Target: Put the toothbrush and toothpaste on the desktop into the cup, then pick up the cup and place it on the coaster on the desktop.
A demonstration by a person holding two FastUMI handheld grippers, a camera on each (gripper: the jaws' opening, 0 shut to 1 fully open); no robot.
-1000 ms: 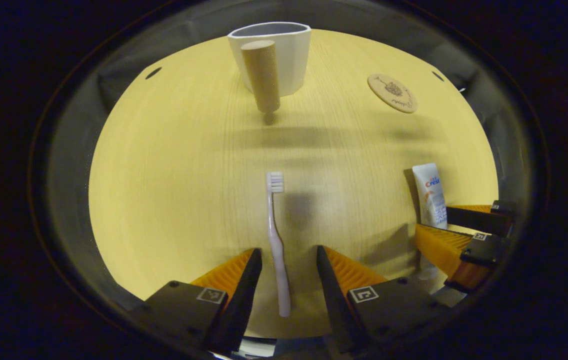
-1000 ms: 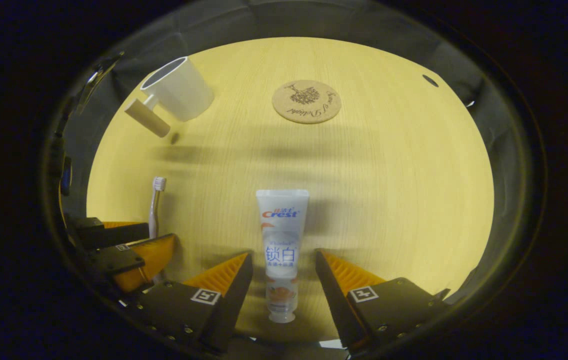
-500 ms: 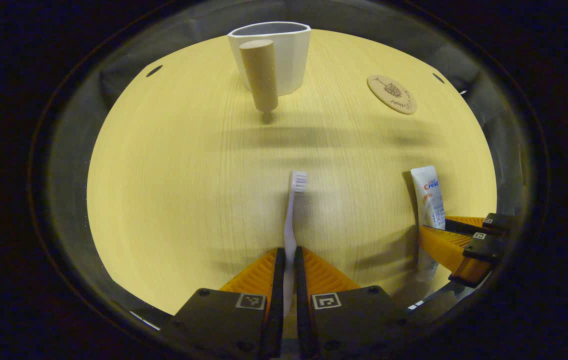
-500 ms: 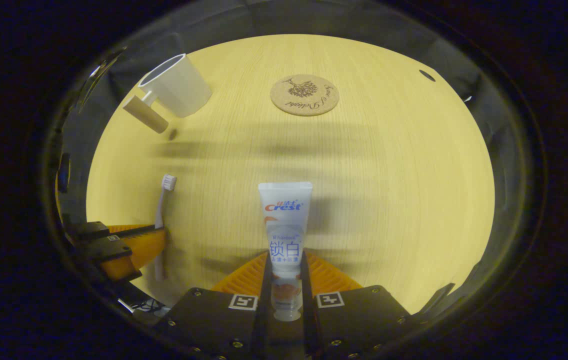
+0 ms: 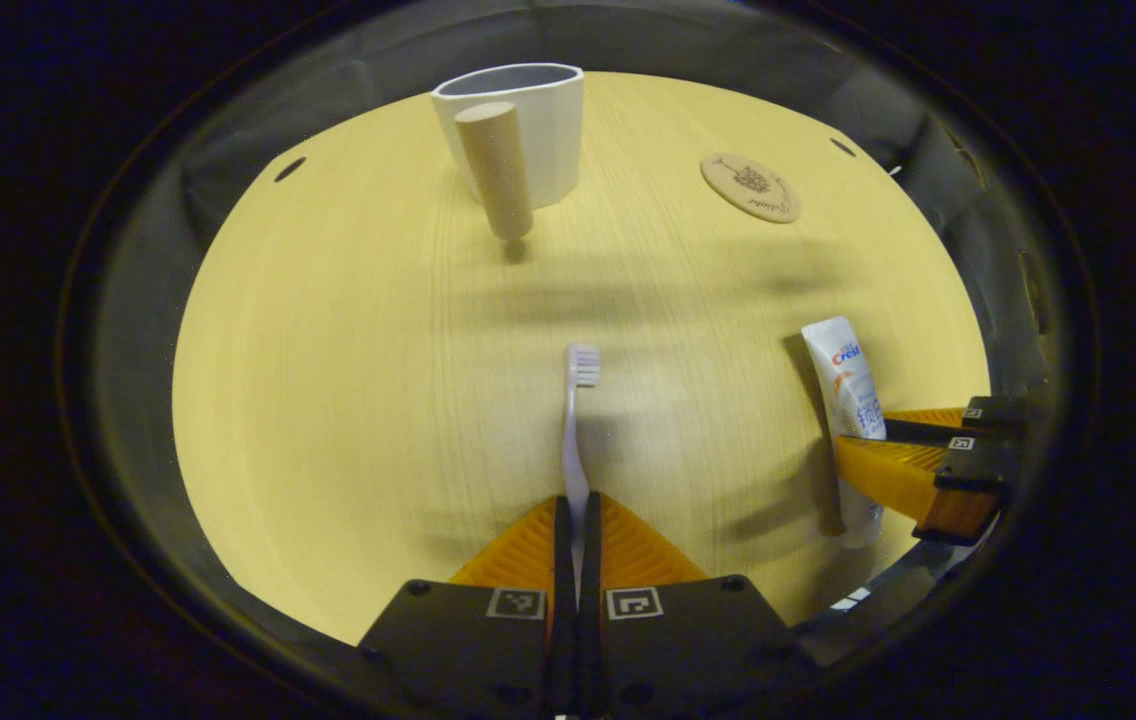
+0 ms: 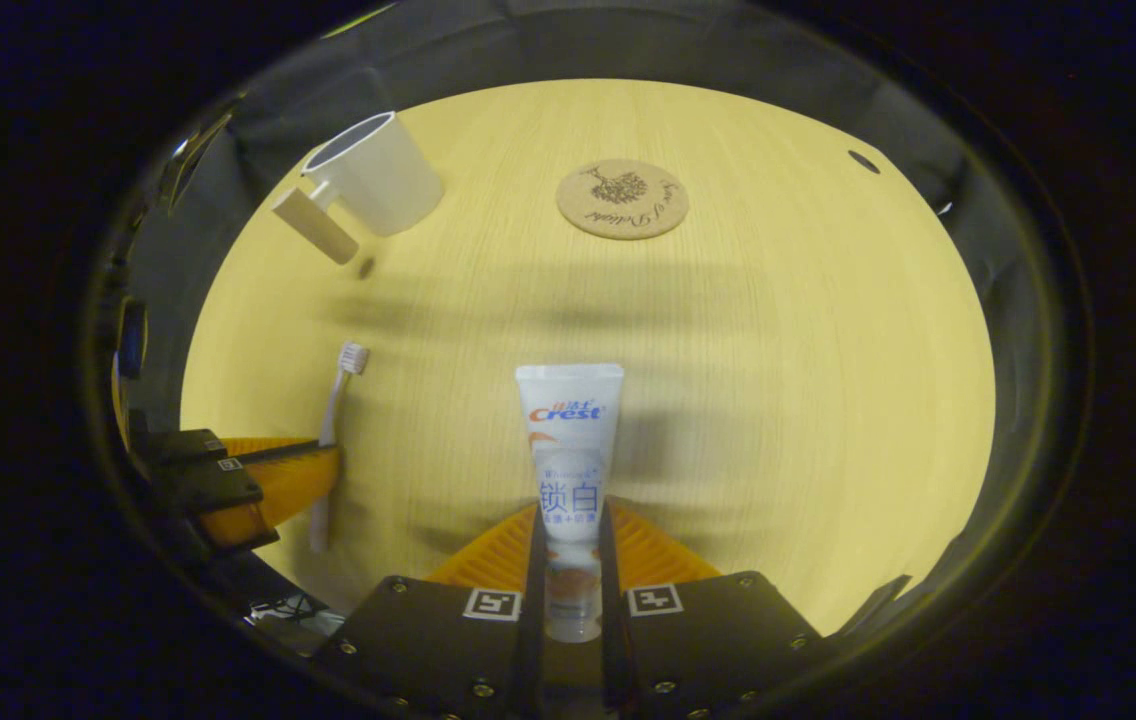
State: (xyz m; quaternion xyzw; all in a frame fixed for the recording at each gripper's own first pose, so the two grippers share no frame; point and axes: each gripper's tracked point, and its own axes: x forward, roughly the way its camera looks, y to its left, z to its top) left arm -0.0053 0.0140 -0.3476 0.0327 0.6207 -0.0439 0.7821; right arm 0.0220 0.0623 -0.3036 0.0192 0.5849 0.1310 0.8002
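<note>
— Two grippers, both closed on something. In the left gripper view the left gripper [image 5: 576, 530] has its fingers drawn in narrow with the toothbrush [image 5: 576, 430] handle pinched between them.

— Which way does the toothbrush point?

— Bristle head away from the camera, toward the far side of the table [image 5: 348, 380]. The handle runs back between the two fingers.

— And the other one?

— In the right gripper view the right gripper [image 6: 573, 540] is clamped on the toothpaste [image 6: 568, 470] tube at its lower half. The flat crimped end points forward and the cap end sits back near the gripper body.

— Can each gripper be seen from the other side?

— Yes. The right gripper shows at the right edge of the left gripper view, its fingers pressed on the tube. The left gripper shows at the left edge of the right gripper view with the brush sticking out of it.

— Are the brush and tube lifted off the table?

— I cannot tell. Both lie low over the wood with shadows just beside them.

— Where is the cup?

— The cup [image 5: 518, 130] stands upright at the far edge of the table, white, with a wooden peg handle facing the left gripper. Nothing can be seen inside it from here.

— And the coaster?

— The coaster [image 6: 622, 199] is a round cork disc lying flat, well apart from the cup, to its right in both views. It is bare on top.
</note>
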